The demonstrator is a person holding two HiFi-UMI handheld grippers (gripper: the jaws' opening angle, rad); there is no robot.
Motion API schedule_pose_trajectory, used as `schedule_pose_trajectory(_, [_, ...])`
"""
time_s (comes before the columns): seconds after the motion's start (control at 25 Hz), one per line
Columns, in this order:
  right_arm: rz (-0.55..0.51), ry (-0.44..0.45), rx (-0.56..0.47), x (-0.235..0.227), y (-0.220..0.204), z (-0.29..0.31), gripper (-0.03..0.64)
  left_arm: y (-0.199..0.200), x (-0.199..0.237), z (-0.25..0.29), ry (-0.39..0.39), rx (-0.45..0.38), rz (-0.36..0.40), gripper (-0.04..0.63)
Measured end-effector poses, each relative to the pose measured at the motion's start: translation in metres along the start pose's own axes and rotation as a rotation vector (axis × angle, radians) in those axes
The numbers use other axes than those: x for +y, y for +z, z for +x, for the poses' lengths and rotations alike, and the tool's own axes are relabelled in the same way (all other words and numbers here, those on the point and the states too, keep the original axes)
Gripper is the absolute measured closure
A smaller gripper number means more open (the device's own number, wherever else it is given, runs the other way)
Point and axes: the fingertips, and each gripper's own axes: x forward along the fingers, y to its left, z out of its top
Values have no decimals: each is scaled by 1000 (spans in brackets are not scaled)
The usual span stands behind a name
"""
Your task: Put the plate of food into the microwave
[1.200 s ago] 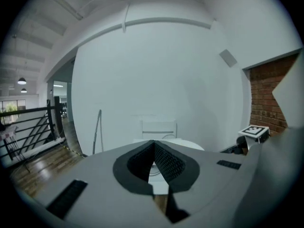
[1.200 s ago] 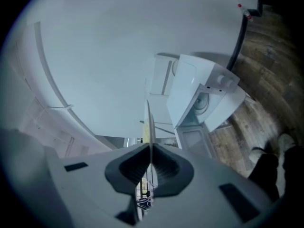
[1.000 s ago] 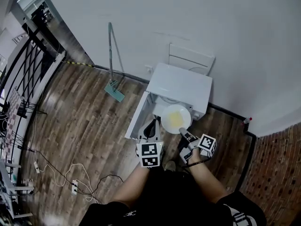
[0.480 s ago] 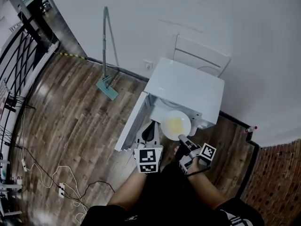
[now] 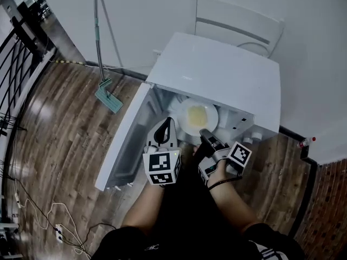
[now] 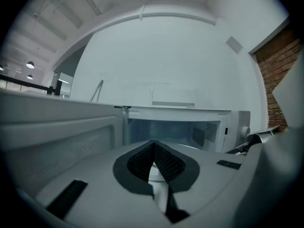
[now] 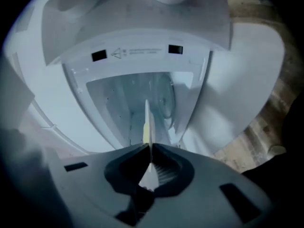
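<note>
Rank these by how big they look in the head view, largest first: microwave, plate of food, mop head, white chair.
1. microwave
2. white chair, partly hidden behind the microwave
3. plate of food
4. mop head
The plate is nearer the camera than the mop head, so true sizes are unsure.

We reach both forearms forward, side by side, toward the open front of the microwave (image 5: 217, 75), with a gripper in each hand. Our left gripper (image 5: 167, 124) points at the left part of the opening, its jaws pressed together with nothing between them. Our right gripper (image 5: 204, 134), just to its right, is rolled onto its side and clamps the near rim of the plate (image 5: 198, 116).
</note>
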Motion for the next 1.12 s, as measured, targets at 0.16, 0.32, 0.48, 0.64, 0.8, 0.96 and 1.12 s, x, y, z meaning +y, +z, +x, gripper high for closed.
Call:
schedule_pose_trajectory(0.16, [-1, 60, -41, -10, 16, 28, 591, -26, 6, 18, 4, -15, -8, 595])
schedule_pose_trajectory(0.32, [13, 71, -120, -8, 37, 50, 591, -39, 4, 23, -18, 28, -56, 597])
schedule_pose_trajectory(0.48, [-38, 53, -185, -6, 55, 72, 591, -39, 1, 19, -43, 33, -51, 597])
schedule_pose_trajectory(0.64, [-83, 3, -242, -13, 68, 86, 589, -45, 10, 18, -47, 30, -57, 595])
schedule_pose_trajectory(0.8, [-119, -49, -292, -16, 78, 91, 586, -47, 10, 18, -67, 37, -76, 596])
schedule_pose_trajectory(0.96, [-168, -95, -347, -19, 91, 94, 583, -49, 5, 18, -85, 27, -80, 597])
schedule_pose_trajectory(1.12, [-249, -147, -369, -22, 95, 95, 584, -59, 1, 15, -99, 43, -103, 596])
